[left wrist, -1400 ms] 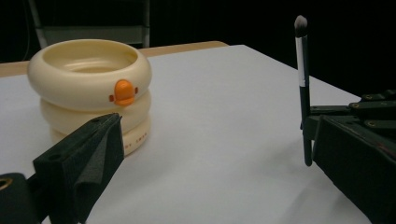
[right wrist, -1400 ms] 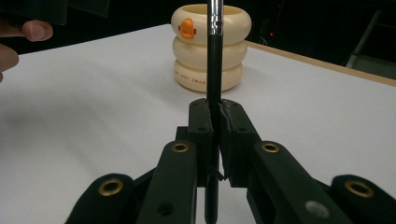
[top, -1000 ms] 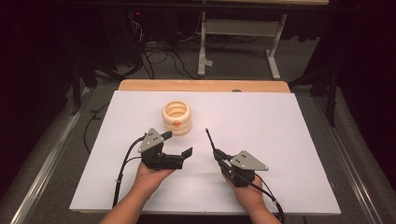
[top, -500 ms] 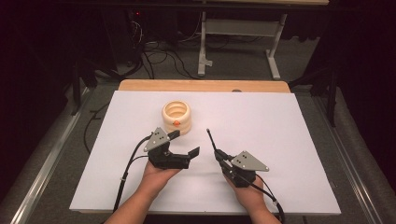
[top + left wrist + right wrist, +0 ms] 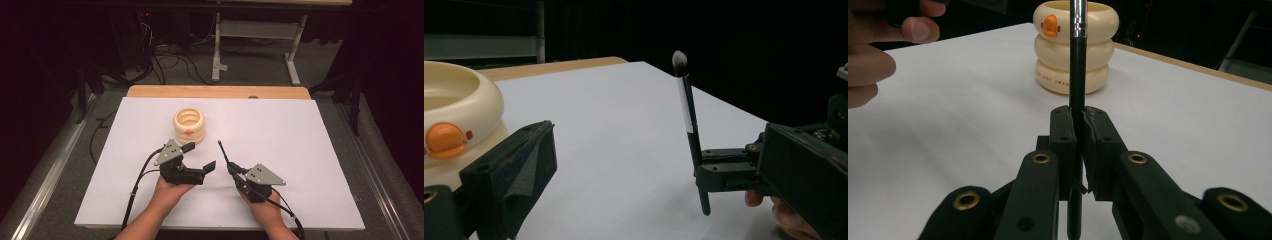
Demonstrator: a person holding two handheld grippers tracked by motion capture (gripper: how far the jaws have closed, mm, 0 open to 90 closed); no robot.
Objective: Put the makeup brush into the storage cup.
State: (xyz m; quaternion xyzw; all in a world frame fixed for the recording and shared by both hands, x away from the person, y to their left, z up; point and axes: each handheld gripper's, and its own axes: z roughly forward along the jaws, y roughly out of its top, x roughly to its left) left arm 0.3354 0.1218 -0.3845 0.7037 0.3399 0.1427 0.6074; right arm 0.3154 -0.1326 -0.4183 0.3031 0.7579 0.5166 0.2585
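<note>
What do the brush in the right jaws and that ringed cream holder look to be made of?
Brush: handle looks like smooth black plastic or lacquered wood, with a shiny metal-looking ferrule and a soft dark tuft, paler at the tip. Cream holder: probably glossy moulded plastic, though glazed ceramic is possible; stacked rounded rings with an orange duck emblem and soft highlights.

In the right gripper view the brush point(image 5: 1077, 75) ran past the top edge, so its bristle tip was cut off, and small print on the cream holder point(image 5: 1075, 47) was too blurred to read. In the left gripper view the holder point(image 5: 454, 115) was cropped at the left edge, and the left tongs point(image 5: 506, 175) covered its base.
</note>
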